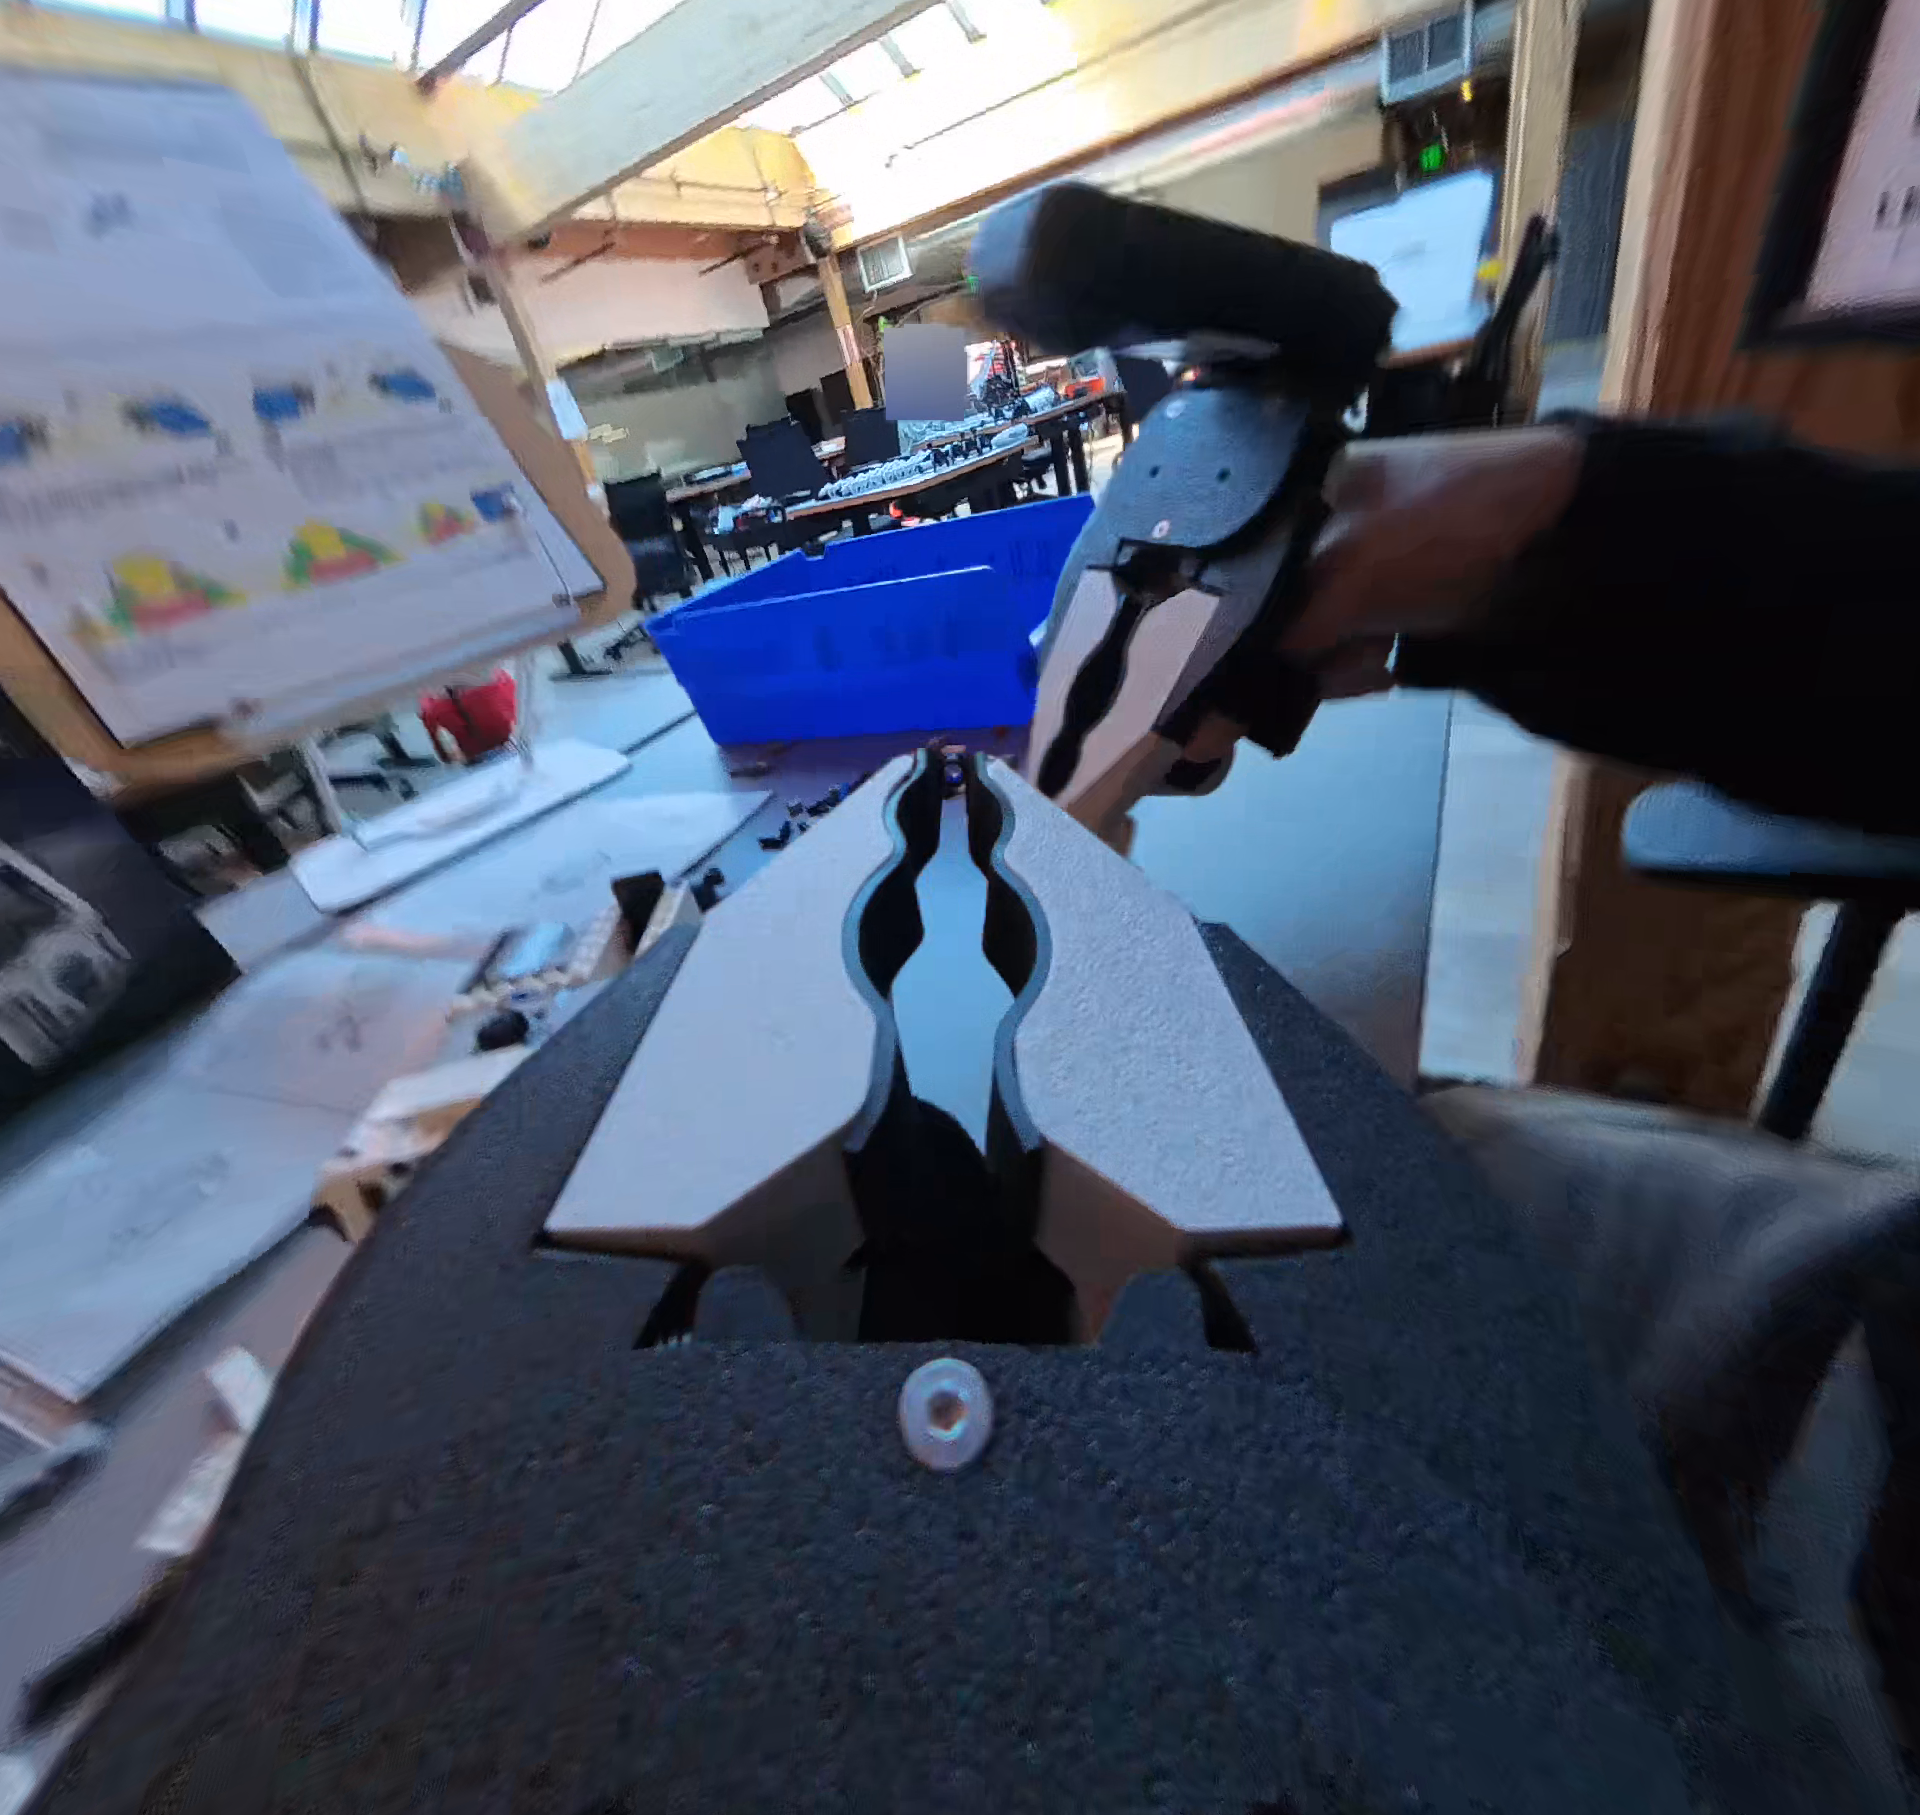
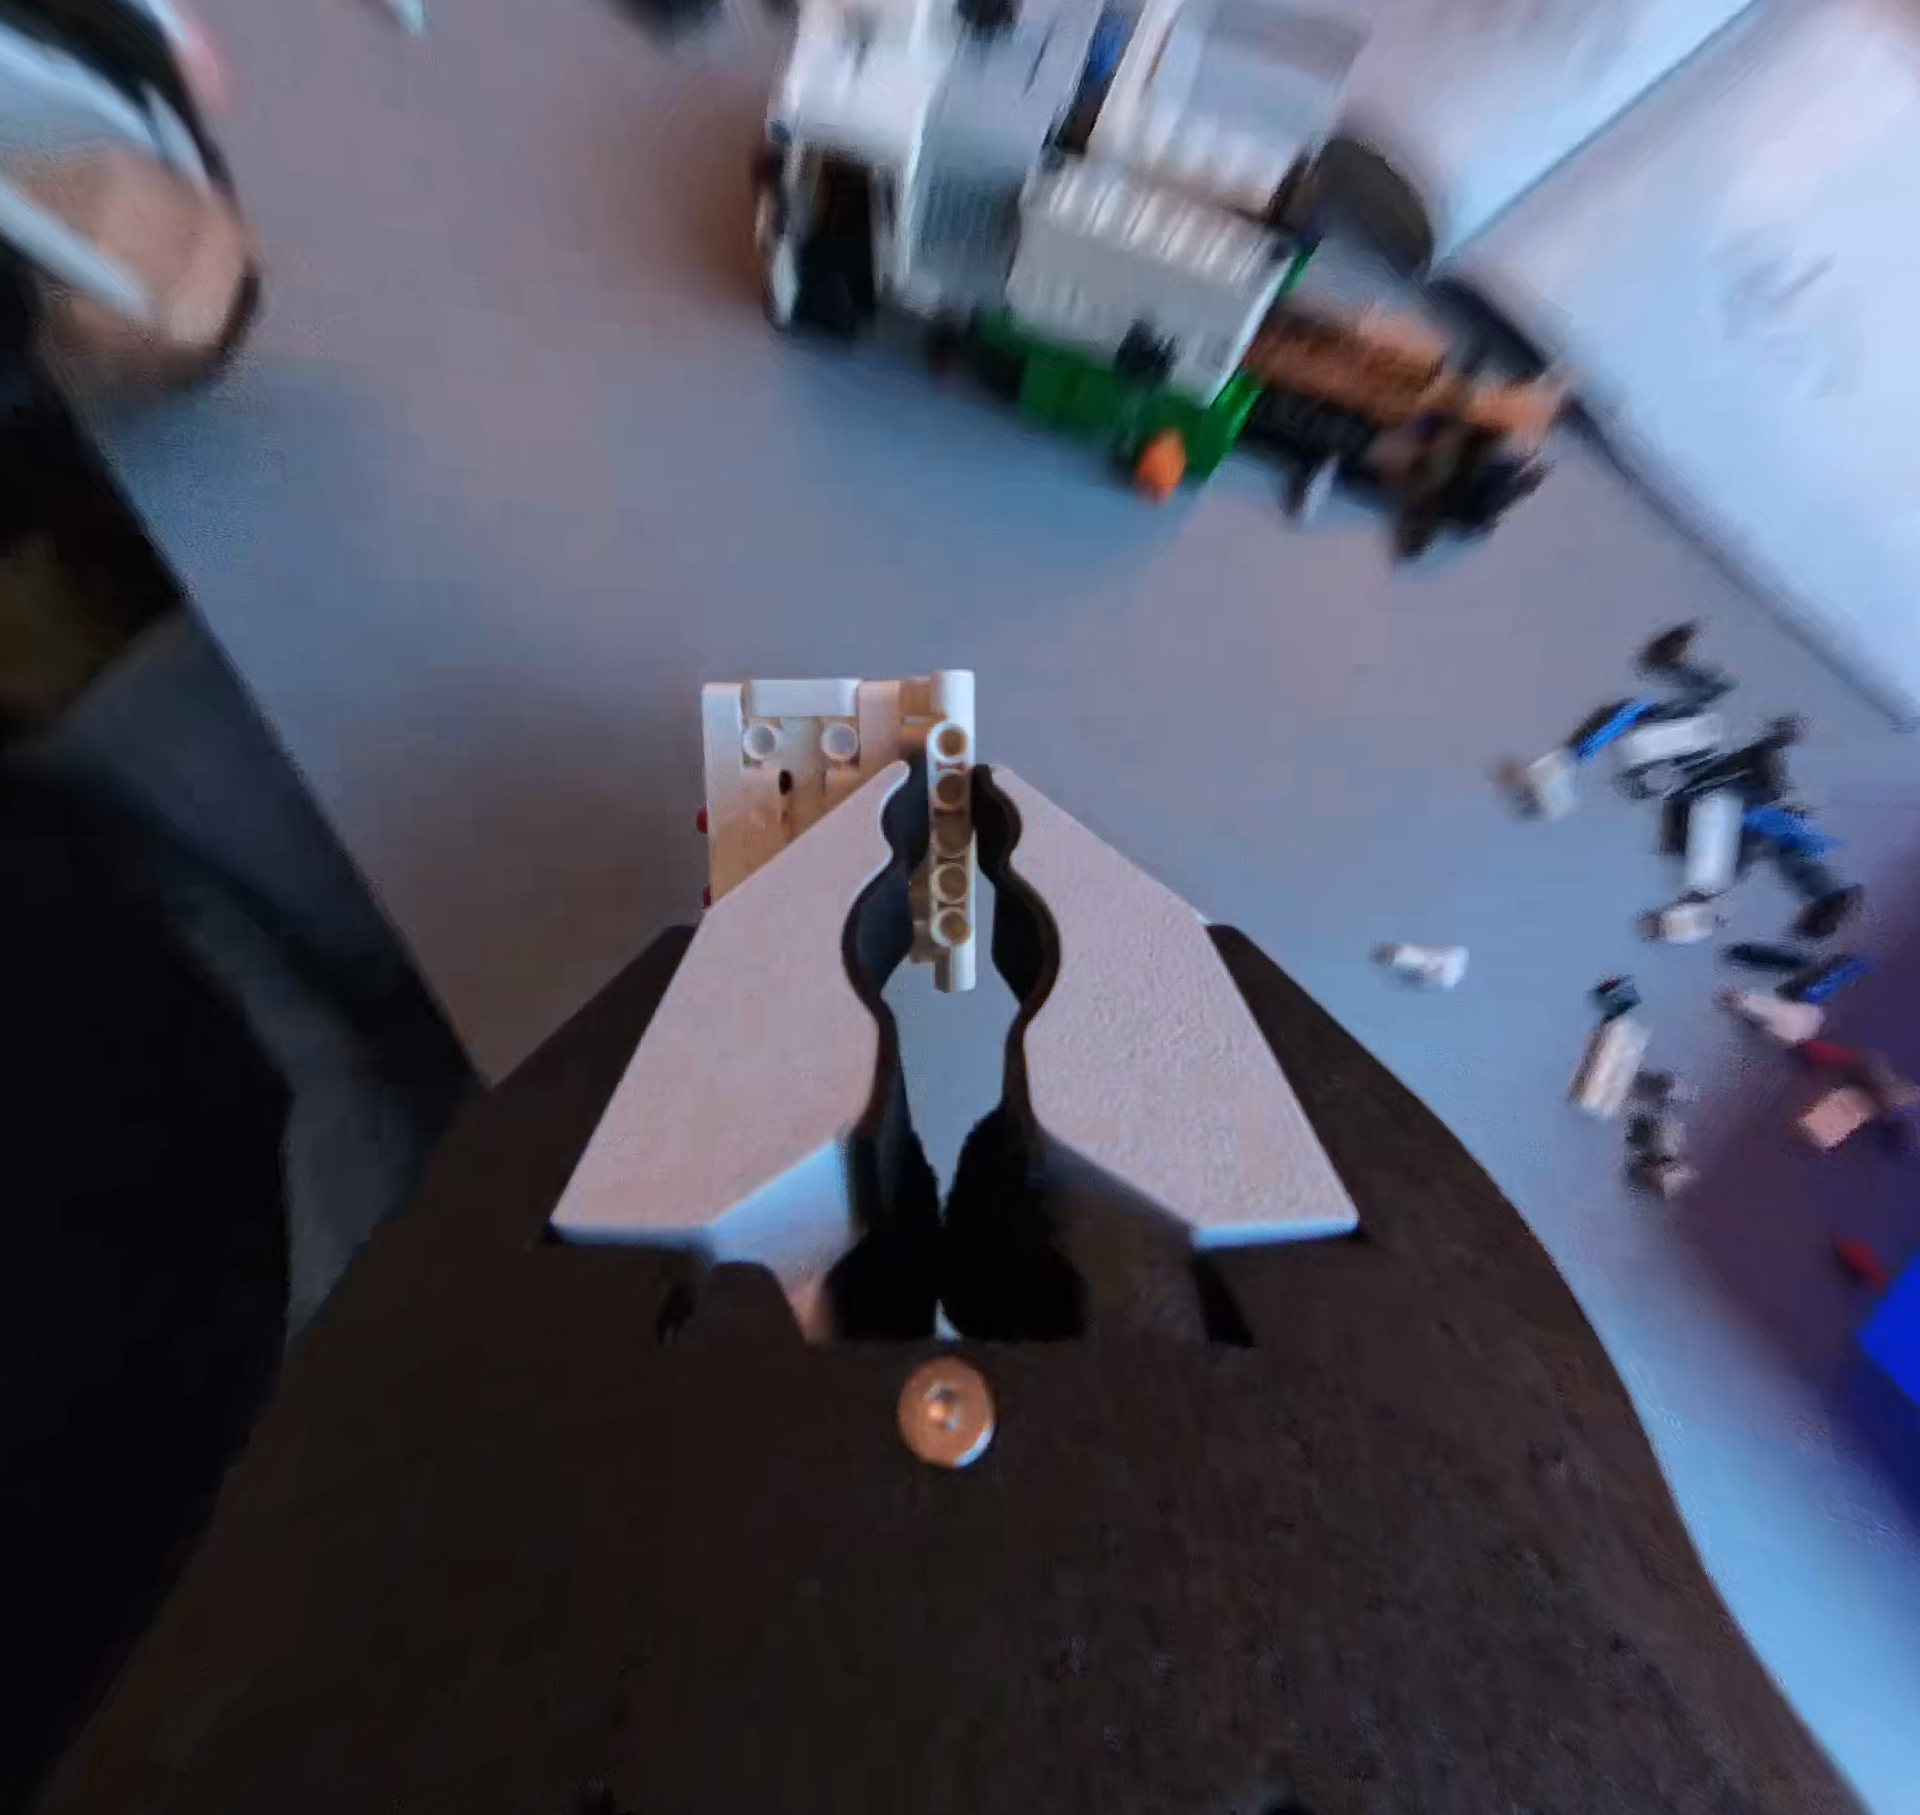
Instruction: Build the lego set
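Instruction sheet [image 1: 249, 415] blurred, cut off at left edge. Small piece [image 1: 951, 766] at left gripper [image 1: 951, 778] tips too tiny to be identified. Truck model [image 2: 1049, 238] and loose pieces [image 2: 1704, 892] smeared by motion blur. White assembly [image 2: 800, 768] partly hidden behind right gripper [image 2: 951, 778] fingers [image 2: 769, 996].

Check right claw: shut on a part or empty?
Shut on a part: the right claw pinches a white holed beam between its fingertips, joined to a white sub-assembly.

white holed lego beam [image 2: 951, 861] upright, pinched in right tool [image 2: 948, 778]; half-built truck [image 2: 1049, 248] beyond.
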The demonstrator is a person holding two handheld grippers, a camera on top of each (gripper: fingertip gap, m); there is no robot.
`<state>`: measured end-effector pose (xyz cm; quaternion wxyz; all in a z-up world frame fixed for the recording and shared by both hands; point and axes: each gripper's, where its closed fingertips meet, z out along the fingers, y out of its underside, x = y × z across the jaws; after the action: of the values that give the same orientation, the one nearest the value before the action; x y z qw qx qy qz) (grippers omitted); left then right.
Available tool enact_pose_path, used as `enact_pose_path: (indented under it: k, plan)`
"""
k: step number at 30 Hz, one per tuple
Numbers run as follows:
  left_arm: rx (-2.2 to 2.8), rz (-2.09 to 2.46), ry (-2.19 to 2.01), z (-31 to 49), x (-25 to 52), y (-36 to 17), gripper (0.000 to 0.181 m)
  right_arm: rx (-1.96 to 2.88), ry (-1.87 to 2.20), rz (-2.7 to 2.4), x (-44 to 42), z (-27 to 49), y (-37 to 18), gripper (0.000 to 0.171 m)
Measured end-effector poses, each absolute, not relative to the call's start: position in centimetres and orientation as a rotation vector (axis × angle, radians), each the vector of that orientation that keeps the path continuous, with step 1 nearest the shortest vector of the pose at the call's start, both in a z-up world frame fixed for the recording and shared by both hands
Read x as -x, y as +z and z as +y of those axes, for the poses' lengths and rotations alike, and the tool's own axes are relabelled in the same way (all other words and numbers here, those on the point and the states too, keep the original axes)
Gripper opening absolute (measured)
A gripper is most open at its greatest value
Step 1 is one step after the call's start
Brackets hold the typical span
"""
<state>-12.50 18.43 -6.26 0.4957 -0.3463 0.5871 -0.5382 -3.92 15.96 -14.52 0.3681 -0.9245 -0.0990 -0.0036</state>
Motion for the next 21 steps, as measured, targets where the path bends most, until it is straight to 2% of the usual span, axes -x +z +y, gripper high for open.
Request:
enact_pose_path:
  k: [5,9,13,16,17,19,21]
  plan:
    - [0.645,1.474,-1.246,17.2,12.8,-6.5,0.003,2.589,0.083,-0.285,4.7,14.1,-18.6,0.007]
    - [0.595,1.463,-1.280,16.8,12.8,-6.8,0.003,2.551,0.170,-0.238,4.8,14.5,-18.7,0.006]
    - [0.562,1.474,-1.282,16.4,12.7,-7.2,0.003,2.493,0.352,-0.141,5.0,14.7,-18.5,0.026]
    - [0.540,1.481,-1.294,16.1,12.9,-7.3,0.003,2.301,0.592,-0.097,6.4,15.2,-15.0,0.047]
    - [0.530,1.478,-1.303,16.0,13.0,-7.2,0.003,2.194,0.704,-0.089,7.2,15.4,-13.1,0.048]
    - [0.508,1.472,-1.315,15.7,13.2,-7.0,0.003,1.953,1.009,-0.116,10.1,15.3,-8.9,0.039]
    - [0.498,1.467,-1.321,15.6,13.3,-6.9,0.003,1.842,1.246,-0.115,12.3,15.2,-7.5,0.034]
